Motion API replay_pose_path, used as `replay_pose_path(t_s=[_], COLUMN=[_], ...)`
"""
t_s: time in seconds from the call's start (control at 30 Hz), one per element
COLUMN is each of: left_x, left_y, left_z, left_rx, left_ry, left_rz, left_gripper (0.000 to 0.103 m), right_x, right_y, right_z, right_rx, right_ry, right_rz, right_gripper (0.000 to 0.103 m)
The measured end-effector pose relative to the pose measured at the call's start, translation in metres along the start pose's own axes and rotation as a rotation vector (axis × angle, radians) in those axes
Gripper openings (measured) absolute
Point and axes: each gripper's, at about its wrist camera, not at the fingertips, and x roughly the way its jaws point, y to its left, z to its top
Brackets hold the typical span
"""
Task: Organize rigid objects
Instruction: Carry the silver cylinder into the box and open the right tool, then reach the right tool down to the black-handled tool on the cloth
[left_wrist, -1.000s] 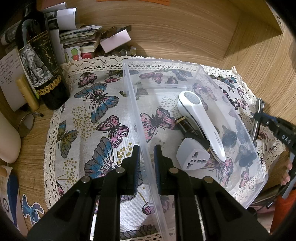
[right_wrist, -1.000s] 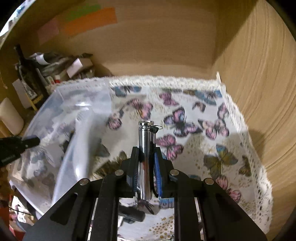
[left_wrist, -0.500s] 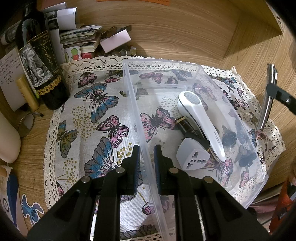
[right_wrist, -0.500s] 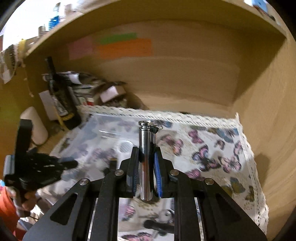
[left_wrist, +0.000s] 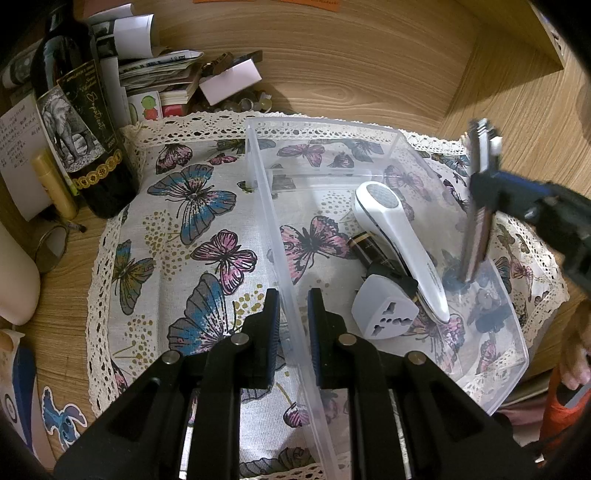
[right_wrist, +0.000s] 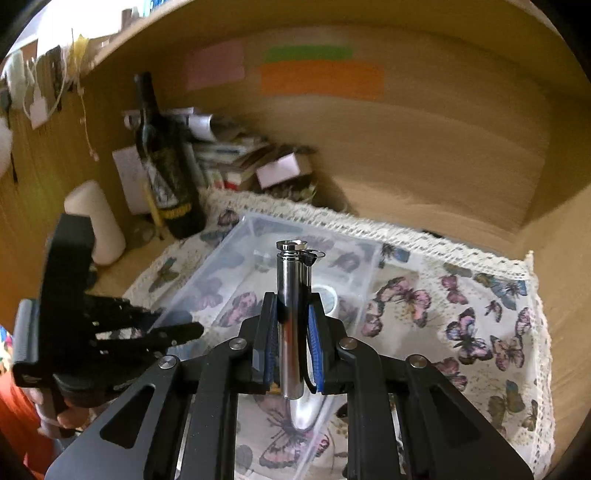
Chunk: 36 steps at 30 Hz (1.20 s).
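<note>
The right gripper (right_wrist: 291, 332), clamping a metal tube (right_wrist: 290, 314), has swung over the bin (left_wrist: 388, 147).

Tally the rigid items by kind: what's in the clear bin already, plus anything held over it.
White handheld device: 1
White travel adapter: 1
Dark cylinder with gold band: 1
Metal multi-tool, held by the right gripper: 1
Total: 4

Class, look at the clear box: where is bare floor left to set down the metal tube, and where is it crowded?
Free: the clear box's far end, between its back wall and the white handheld device. Also its right strip. Crowded: near middle, where device, travel adapter and a dark cylinder bunch together.
</note>
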Motion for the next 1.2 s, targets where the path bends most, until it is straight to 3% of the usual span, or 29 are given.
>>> replay_pose_path(t_s=[0.4,0.5,0.63,0.93,1.2], left_x=[0.000,0.000,0.000,-0.001,-0.001], left_y=[0.000,0.000,0.000,0.000,0.001], left_z=[-0.001,-0.001,-0.001,-0.001,-0.001], left_rx=[0.002,0.003,0.002,0.004,0.004], left_ry=[-0.006,-0.006,-0.006,-0.008,-0.009], left_rz=[-0.009,-0.009,-0.012,-0.017,-0.020], left_gripper=[0.015,0.015,0.015,0.015,0.015], right_x=[0.051,0.053,0.037,-0.008,-0.022], right_y=[0.005,0.003,0.000,-0.019,-0.047], right_z=[-0.009,-0.007,-0.002,-0.001,-0.028], right_rx=[-0.037,-0.014,-0.004,0.012,0.058], right_ry=[0.176,0.176,0.113,0.030,0.068], right_rz=[0.020,0.017,0.006,-0.078,-0.170], right_gripper=[0.015,0.015,0.019,0.025,0.031])
